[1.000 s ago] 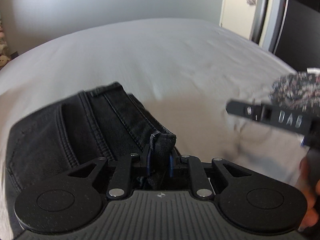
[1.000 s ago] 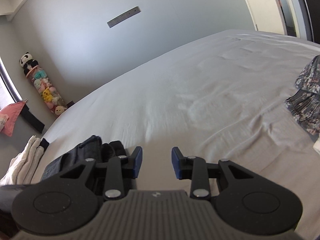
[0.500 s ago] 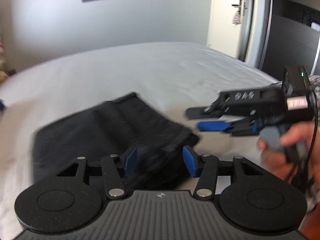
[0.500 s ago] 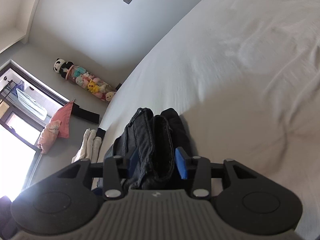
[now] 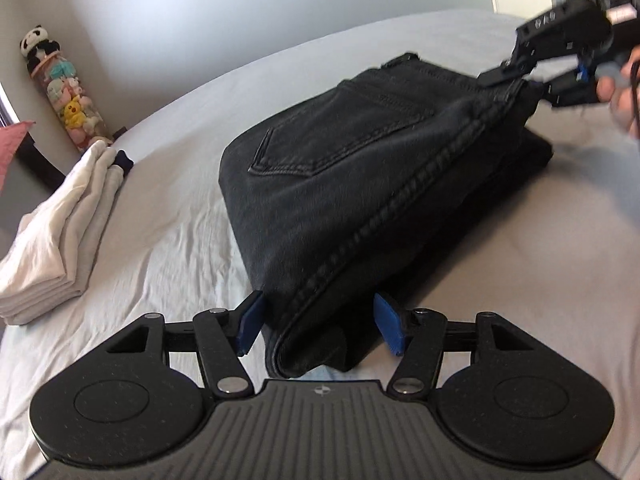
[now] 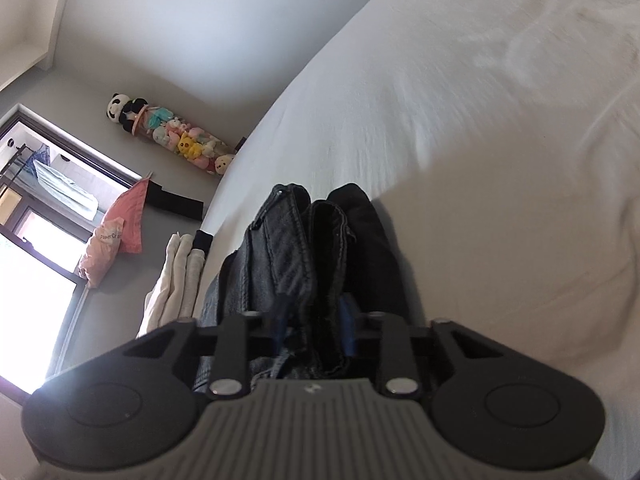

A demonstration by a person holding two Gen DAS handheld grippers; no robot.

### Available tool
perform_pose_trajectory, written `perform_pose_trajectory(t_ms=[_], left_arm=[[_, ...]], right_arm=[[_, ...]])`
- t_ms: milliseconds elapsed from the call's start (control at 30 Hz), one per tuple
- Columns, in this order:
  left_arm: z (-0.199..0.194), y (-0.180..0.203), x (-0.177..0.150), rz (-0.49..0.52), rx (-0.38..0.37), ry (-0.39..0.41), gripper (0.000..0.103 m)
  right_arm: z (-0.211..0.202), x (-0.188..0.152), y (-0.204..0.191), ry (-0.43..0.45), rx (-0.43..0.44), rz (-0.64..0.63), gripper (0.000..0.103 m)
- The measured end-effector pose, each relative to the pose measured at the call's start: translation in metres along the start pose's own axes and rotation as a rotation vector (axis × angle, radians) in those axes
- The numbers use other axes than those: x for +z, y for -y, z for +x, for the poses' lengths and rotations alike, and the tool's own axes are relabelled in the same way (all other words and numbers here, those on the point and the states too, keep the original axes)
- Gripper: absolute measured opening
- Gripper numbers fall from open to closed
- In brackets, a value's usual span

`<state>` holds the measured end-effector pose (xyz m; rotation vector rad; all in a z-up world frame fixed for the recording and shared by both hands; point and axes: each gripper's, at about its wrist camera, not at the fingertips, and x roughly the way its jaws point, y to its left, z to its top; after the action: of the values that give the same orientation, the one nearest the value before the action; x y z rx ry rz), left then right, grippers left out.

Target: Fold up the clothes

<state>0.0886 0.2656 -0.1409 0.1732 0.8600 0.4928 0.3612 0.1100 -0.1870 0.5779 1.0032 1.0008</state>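
Observation:
Folded black jeans (image 5: 360,168) lie on the white bed sheet (image 5: 160,264), back pocket up. My left gripper (image 5: 318,322) straddles their near corner. Its jaws are closing, and the blue pads still stand just clear of the denim on both sides. At the far right corner my right gripper (image 5: 520,84), held by a hand (image 5: 620,92), pinches the raised edge. In the right wrist view that right gripper (image 6: 314,332) is closing, its pads pressed on the stacked layers of the jeans (image 6: 304,248).
A stack of folded white clothes (image 5: 56,240) sits at the bed's left edge, also in the right wrist view as the white stack (image 6: 176,280). A tube of plush toys (image 6: 176,140) leans against the wall. A pink bag (image 6: 116,232) rests by the bright window.
My left gripper let go of the denim fold, opened and swung over to the jeans' near corner. My right gripper came down onto the jeans' edge and closed on it.

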Motion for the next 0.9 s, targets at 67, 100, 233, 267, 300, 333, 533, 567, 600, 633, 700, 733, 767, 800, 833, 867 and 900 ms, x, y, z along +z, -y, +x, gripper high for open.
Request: perform_pose_trajectory(t_ms=[67, 100, 233, 267, 300, 333, 533, 567, 600, 633, 700, 733, 767, 800, 833, 867, 900], left_arm=[[-0.001, -0.002, 0.0, -0.005, 0.043, 0.003, 0.039], [-0.003, -0.007, 0.001, -0.021, 0.032, 0.004, 0.033], [-0.011, -0.019, 0.001, -0.045, 0.001, 0.026, 0.024], [-0.013, -0.019, 0.001, -0.04, -0.002, 0.033, 0.024], [-0.014, -0.017, 0.001, -0.034, -0.002, 0.04, 0.023], [-0.013, -0.016, 0.0, -0.034, -0.006, 0.045, 0.023], [-0.001, -0.02, -0.007, -0.09, -0.072, 0.029, 0.022], [0.002, -0.025, -0.009, -0.124, -0.095, 0.021, 0.022], [0.005, -0.029, -0.01, -0.156, -0.118, 0.013, 0.022], [0.007, -0.032, -0.011, -0.171, -0.132, 0.006, 0.022], [0.006, -0.029, -0.011, -0.158, -0.128, 0.004, 0.023], [0.006, -0.028, -0.011, -0.152, -0.126, 0.003, 0.023], [0.005, -0.027, -0.011, -0.145, -0.124, 0.003, 0.024], [0.003, -0.027, -0.011, -0.141, -0.122, 0.01, 0.026], [0.0, -0.026, -0.01, -0.136, -0.119, 0.017, 0.028], [-0.003, -0.027, -0.01, -0.134, -0.117, 0.024, 0.03], [-0.006, -0.029, -0.01, -0.135, -0.122, 0.026, 0.035]], right_arm=[[-0.006, 0.0, -0.007, 0.028, 0.026, -0.018, 0.013], [-0.01, 0.001, -0.011, 0.044, 0.045, -0.029, 0.012], [-0.032, 0.003, -0.033, 0.115, 0.126, -0.084, 0.011], [-0.035, 0.003, -0.033, 0.118, 0.115, -0.082, 0.011], [-0.033, 0.002, -0.027, 0.107, 0.081, -0.062, 0.01], [-0.032, 0.001, -0.022, 0.097, 0.048, -0.041, 0.01], [-0.013, -0.007, 0.0, 0.021, -0.118, -0.003, 0.01], [-0.01, -0.008, 0.0, 0.009, -0.137, -0.016, 0.01], [-0.006, -0.009, 0.001, -0.002, -0.154, -0.026, 0.01], [-0.004, -0.01, 0.003, -0.014, -0.165, -0.029, 0.01], [-0.001, -0.011, 0.007, -0.032, -0.173, -0.024, 0.01], [-0.001, -0.01, 0.008, -0.038, -0.172, -0.022, 0.01], [-0.002, -0.009, 0.008, -0.044, -0.171, -0.025, 0.011], [-0.003, -0.008, 0.006, -0.047, -0.172, -0.037, 0.011], [-0.004, -0.008, 0.004, -0.047, -0.172, -0.053, 0.013], [-0.006, -0.007, 0.002, -0.047, -0.17, -0.067, 0.015], [-0.008, -0.006, 0.001, -0.045, -0.166, -0.078, 0.02]])
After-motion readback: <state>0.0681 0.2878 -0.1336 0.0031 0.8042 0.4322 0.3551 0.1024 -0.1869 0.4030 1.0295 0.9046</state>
